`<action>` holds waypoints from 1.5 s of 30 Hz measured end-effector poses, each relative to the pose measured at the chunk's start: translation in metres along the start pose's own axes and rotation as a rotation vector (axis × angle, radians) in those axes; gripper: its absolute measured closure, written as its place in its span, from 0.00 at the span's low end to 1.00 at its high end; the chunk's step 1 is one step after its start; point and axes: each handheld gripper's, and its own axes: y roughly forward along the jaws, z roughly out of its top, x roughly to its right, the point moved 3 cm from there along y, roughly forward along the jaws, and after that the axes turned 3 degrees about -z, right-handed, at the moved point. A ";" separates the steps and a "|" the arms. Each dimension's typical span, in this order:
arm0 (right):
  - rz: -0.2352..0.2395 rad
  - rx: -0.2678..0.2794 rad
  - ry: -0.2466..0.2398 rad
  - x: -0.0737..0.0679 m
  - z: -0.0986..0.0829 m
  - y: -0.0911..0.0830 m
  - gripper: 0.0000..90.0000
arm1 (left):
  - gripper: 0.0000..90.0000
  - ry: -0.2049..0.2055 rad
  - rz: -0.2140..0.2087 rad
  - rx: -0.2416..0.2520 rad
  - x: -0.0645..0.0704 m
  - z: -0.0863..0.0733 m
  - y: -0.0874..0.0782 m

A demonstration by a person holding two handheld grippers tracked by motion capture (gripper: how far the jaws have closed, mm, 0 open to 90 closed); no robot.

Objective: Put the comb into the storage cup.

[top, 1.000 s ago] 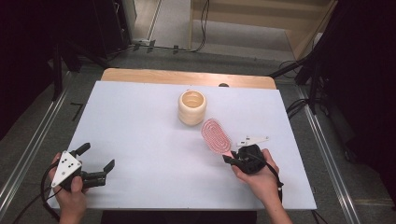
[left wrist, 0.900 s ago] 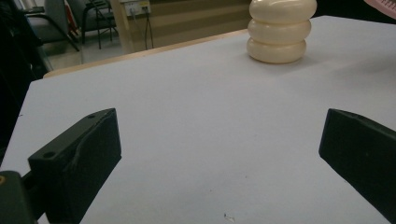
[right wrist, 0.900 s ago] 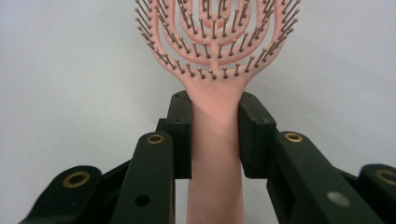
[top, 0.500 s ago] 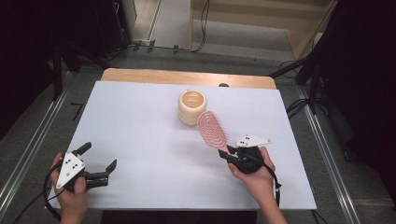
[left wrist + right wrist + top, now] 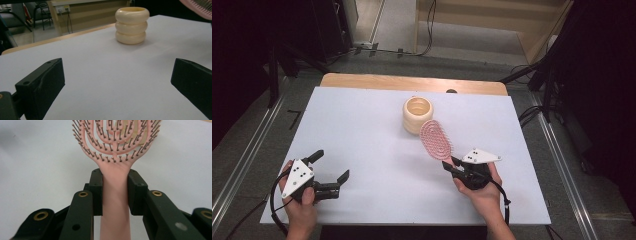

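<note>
My right gripper [image 5: 453,166] [image 5: 115,186] is shut on the handle of a pink vented hairbrush [image 5: 435,140] [image 5: 115,147], bristles up. The brush is lifted off the white table [image 5: 377,135], and its head points toward a cream ribbed cup [image 5: 417,114] [image 5: 132,25] near the table's middle back. In the high view the brush tip overlaps the cup's right side. My left gripper [image 5: 332,169] [image 5: 117,85] rests low at the front left, open, with nothing between its jaws. A sliver of the brush head [image 5: 200,5] shows at the top right of the left gripper view.
A wooden strip [image 5: 412,82] runs along the table's far edge. Metal rails [image 5: 242,165] flank the table on both sides. Cables and dark stands [image 5: 537,80] lie on the floor beyond.
The right gripper has lifted the hairbrush and swung its head left and away, toward the cup. The left gripper has barely shifted and stays open.
</note>
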 end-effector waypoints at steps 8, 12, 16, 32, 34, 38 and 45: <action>0.017 0.032 -0.020 -0.006 0.000 0.001 0.75 | 0.00 -0.002 -0.059 0.006 0.017 0.015 0.015; 0.024 0.053 -0.030 -0.009 0.001 0.001 0.75 | 0.00 0.010 -0.081 0.009 0.027 0.022 0.024; 0.024 0.068 -0.042 -0.012 0.002 0.000 0.75 | 0.00 0.018 -0.106 0.015 0.035 0.030 0.033; 0.036 0.119 -0.076 -0.020 0.004 -0.003 0.75 | 0.00 0.023 -0.202 0.024 0.063 0.051 0.066; 0.040 0.122 -0.076 -0.021 0.004 -0.004 0.75 | 0.00 0.020 -0.215 0.027 0.066 0.054 0.070; 0.046 0.130 -0.082 -0.023 0.004 -0.005 0.75 | 0.00 0.013 -0.243 0.032 0.072 0.060 0.078; 0.047 0.153 -0.112 -0.029 0.006 -0.006 0.75 | 0.00 -0.006 -0.300 0.030 0.083 0.066 0.092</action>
